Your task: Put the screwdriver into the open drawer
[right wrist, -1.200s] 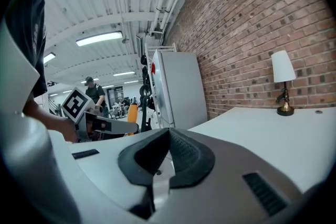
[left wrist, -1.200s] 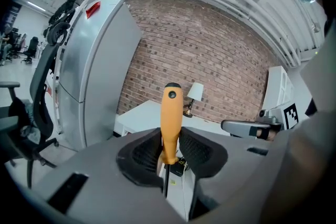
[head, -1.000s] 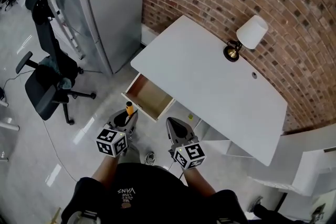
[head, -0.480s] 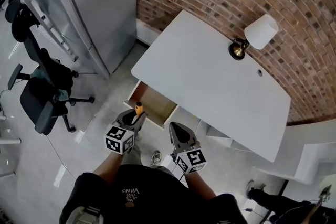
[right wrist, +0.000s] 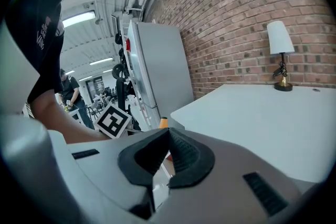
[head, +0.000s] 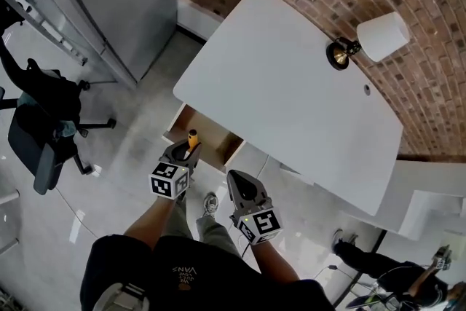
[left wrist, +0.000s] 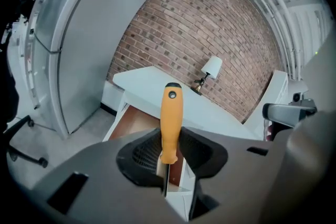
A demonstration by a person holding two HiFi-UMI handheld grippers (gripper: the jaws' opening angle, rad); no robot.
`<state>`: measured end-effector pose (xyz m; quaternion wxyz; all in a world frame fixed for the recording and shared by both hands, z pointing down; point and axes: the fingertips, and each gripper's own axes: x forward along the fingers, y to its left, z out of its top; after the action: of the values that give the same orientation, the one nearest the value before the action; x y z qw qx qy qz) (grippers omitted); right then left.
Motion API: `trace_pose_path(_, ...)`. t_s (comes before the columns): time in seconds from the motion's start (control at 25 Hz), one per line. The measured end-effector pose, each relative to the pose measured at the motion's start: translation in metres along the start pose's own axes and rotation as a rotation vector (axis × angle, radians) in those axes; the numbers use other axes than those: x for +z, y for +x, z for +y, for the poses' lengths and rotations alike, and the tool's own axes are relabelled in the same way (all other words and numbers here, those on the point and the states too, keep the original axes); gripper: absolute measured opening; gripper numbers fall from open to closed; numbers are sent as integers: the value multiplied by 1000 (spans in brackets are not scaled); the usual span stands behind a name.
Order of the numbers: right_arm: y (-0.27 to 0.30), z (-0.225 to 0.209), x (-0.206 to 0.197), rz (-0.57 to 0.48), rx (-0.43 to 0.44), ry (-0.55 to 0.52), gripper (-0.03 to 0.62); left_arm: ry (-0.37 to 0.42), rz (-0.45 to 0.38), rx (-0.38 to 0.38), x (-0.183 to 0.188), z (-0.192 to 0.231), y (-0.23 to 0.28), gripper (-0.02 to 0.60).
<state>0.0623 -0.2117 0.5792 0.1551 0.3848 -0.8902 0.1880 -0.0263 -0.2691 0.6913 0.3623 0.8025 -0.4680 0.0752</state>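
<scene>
Screwdriver (left wrist: 171,118): one, clamped in left hand-held gripper (left wrist: 170,153) | right hand-held gripper (right wrist: 167,145): closed, empty

The head view looks steeply down on the desk (head: 284,91) from high over its drawer (head: 204,135) side. Both gripper views sit low before the desk, facing across it to the wall (left wrist: 210,23). All three share the desktop and lamp (head: 382,36).

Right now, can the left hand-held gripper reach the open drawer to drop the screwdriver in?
Probably yes. The left hand-held gripper, shut on the screwdriver, hangs at the front edge of the open drawer, and nothing shows between them. The drawer is pulled out clear of the desk.
</scene>
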Motion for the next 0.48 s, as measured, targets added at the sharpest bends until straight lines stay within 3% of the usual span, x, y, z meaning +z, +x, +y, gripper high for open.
trace_pose_path(0.48,52,-17,-41,70,-14,53,-6,-116,86,28,-37,69,88,107)
